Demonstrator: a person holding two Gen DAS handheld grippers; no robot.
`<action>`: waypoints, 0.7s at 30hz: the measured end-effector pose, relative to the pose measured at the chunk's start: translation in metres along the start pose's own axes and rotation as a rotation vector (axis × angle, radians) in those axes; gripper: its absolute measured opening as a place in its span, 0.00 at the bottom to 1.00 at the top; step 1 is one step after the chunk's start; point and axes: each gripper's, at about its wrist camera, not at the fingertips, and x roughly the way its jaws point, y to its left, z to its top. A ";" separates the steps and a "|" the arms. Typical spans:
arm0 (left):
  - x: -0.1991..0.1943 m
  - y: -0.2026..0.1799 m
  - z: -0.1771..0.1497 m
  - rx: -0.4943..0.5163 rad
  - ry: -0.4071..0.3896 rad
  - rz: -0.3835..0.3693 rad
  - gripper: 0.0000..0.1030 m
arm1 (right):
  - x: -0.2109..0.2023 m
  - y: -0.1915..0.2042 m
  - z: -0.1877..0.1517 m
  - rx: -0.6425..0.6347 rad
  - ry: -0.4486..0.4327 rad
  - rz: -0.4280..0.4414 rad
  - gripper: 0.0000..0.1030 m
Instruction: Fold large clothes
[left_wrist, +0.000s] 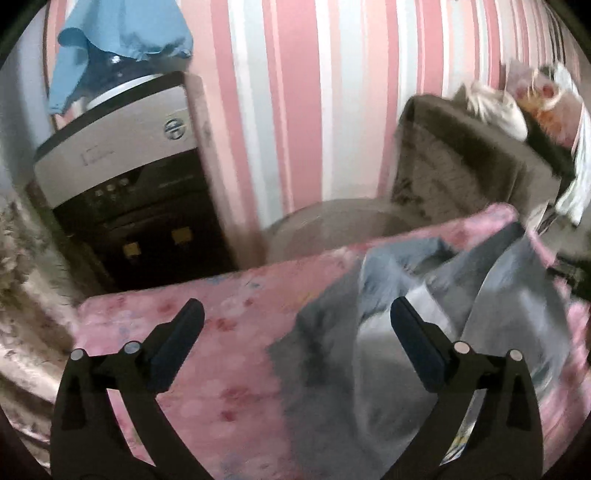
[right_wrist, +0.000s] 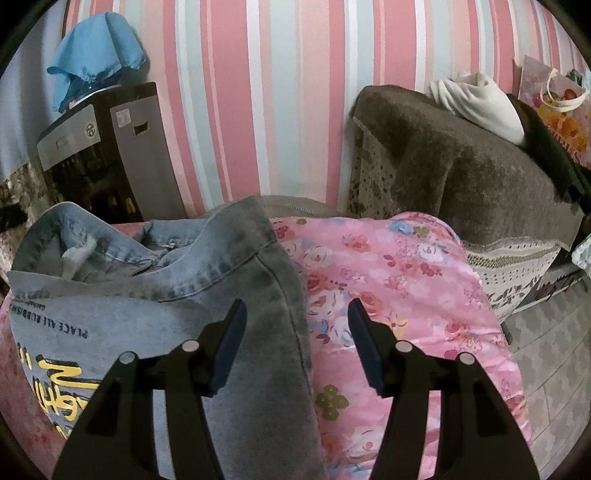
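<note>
My left claw (left_wrist: 297, 334) is wide open, with nothing between its 2 black fingers. It hangs over the near side of the denim jacket (left_wrist: 369, 325), above the cloth, not touching it. My right claw (right_wrist: 297, 345) is about half open and holds nothing too. The right edge of the denim jacket (right_wrist: 236, 280) lies under its left finger, and the pink flowered cover (right_wrist: 406, 295) shows under the other.

I think I am between 2 folds. The jacket lies crumpled on the cover, collar to the far side, with yellow and black letters printed on its back. It is not a neat shape yet. Next, I think each claw must come down on an edge, pinch it, and lift that side over the middle. The denim looks thick and stiff, with hard seams, so a pinch has to take the whole fold.

The cover under it is smooth and soft. Farther off stands a fuzzy brown sofa (right_wrist: 461, 158) with a white bundle (right_wrist: 480, 99) on top. To the left is a grey and black water machine (left_wrist: 122, 166) with a blue cloth (left_wrist: 122, 33) on it. Behind all of it is the pink striped wall (right_wrist: 258, 92).
</note>
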 end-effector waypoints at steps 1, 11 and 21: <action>-0.002 0.002 -0.010 0.014 0.004 0.024 0.97 | 0.000 0.000 0.000 -0.004 0.001 -0.002 0.56; -0.007 0.046 -0.083 -0.069 0.061 0.019 0.97 | 0.014 0.010 0.000 -0.052 0.018 -0.012 0.56; 0.042 -0.016 -0.075 -0.003 0.110 -0.088 0.76 | 0.034 0.018 -0.005 -0.066 0.066 -0.013 0.55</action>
